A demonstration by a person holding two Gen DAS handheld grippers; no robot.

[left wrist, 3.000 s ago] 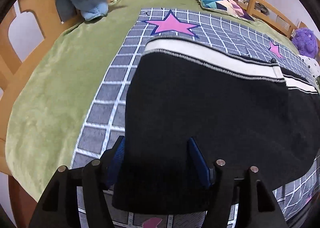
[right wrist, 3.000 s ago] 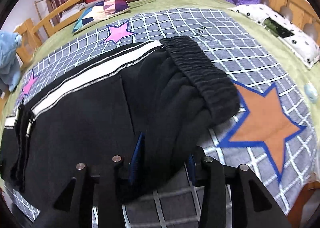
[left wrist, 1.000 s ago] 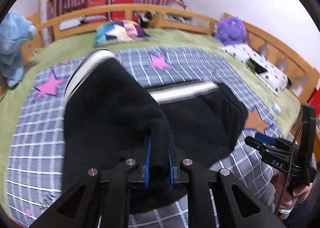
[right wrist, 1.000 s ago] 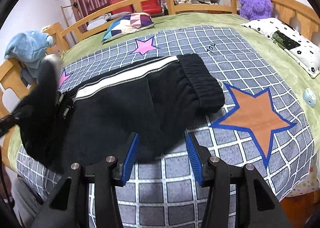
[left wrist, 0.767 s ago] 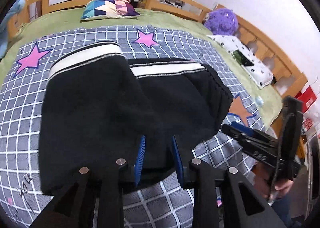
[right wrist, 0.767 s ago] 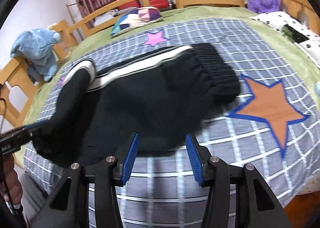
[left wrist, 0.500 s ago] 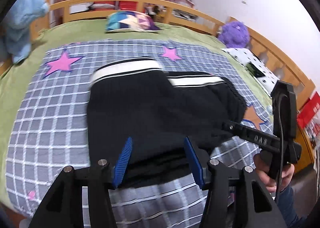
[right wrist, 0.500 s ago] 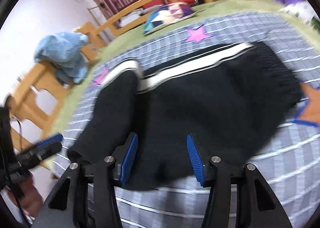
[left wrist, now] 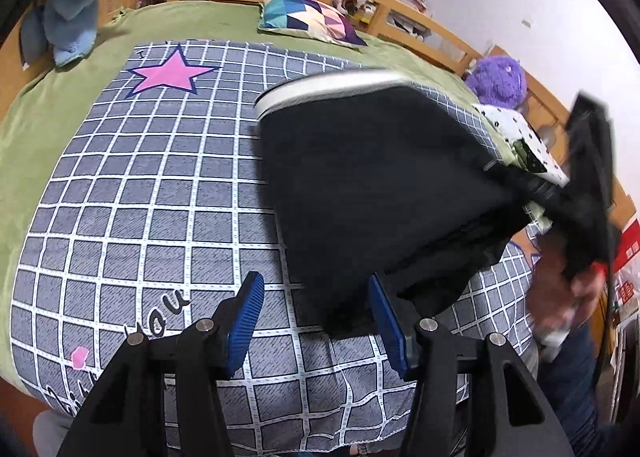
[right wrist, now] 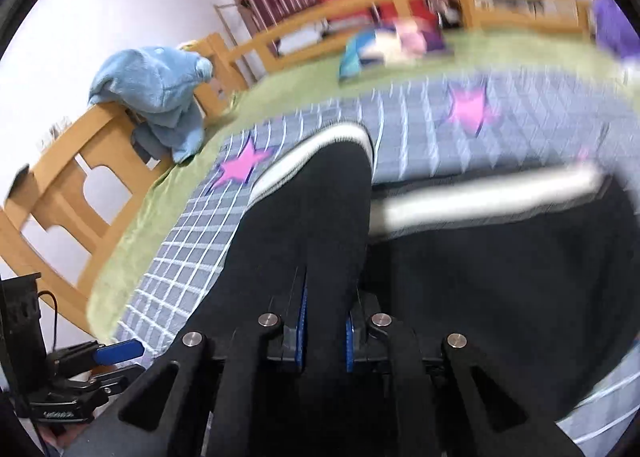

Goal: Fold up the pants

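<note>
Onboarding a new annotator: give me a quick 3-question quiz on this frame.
1. True or false: the left gripper is clamped on the pants.
2. What do the right gripper's fingers pinch? A) blue towel B) pants C) pillow
3. Fill in: on the blanket, left of the pants in the left wrist view, is a pink ____.

Key: 1. False, its fingers stand open, clear of the cloth. 2. B. 3. star.

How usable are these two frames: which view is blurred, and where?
Right wrist: heavy motion smear over the quilt, pillow and far rail; the right gripper, pinching the pants, stays crisp. Left wrist: mostly sharp, the quilt grid readable; only the pants, their white stripe and the hand at right are smeared. Both bend strongly at the edges.
</note>
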